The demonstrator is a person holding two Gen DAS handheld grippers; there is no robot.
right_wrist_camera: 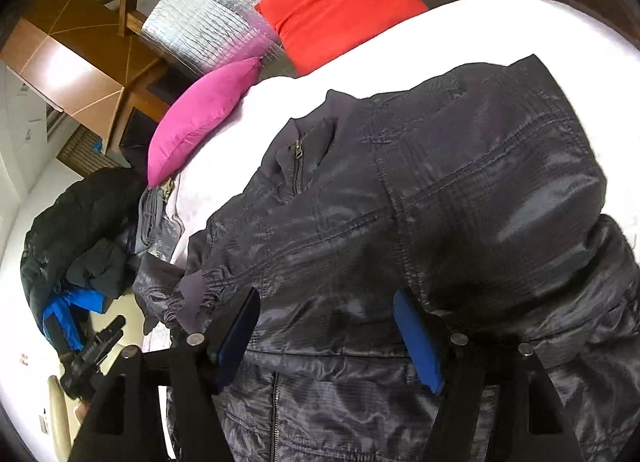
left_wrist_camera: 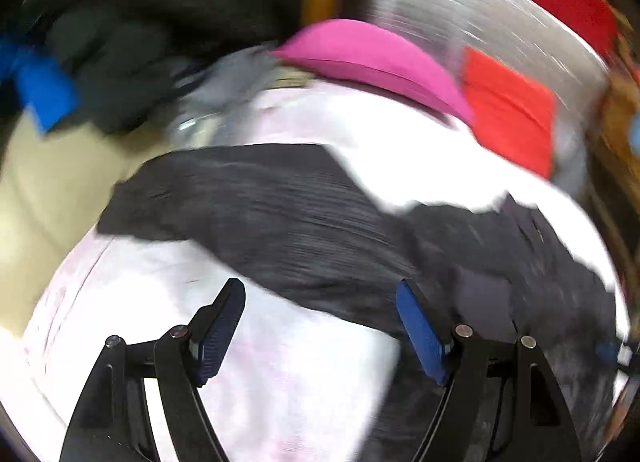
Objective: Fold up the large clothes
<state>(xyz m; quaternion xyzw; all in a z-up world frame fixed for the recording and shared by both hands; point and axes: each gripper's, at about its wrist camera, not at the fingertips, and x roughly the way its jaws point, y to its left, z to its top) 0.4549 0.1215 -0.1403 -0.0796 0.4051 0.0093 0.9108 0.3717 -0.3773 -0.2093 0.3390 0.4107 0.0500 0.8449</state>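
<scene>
A dark grey zip jacket [right_wrist_camera: 440,222] lies spread on a white bed [right_wrist_camera: 420,34]. In the right wrist view my right gripper [right_wrist_camera: 324,326] is open just above the jacket's lower body, holding nothing. In the blurred left wrist view the jacket's sleeve [left_wrist_camera: 280,214] stretches across the white sheet [left_wrist_camera: 280,362]. My left gripper [left_wrist_camera: 320,322] is open above the sheet, close to the sleeve's near edge, and empty.
A pink pillow [right_wrist_camera: 200,114] and a red pillow [right_wrist_camera: 340,2] lie at the bed's head against a silver padded wall [right_wrist_camera: 208,26]. A pile of dark and blue clothes [right_wrist_camera: 76,238] sits left of the bed. A wooden table [right_wrist_camera: 80,62] stands behind.
</scene>
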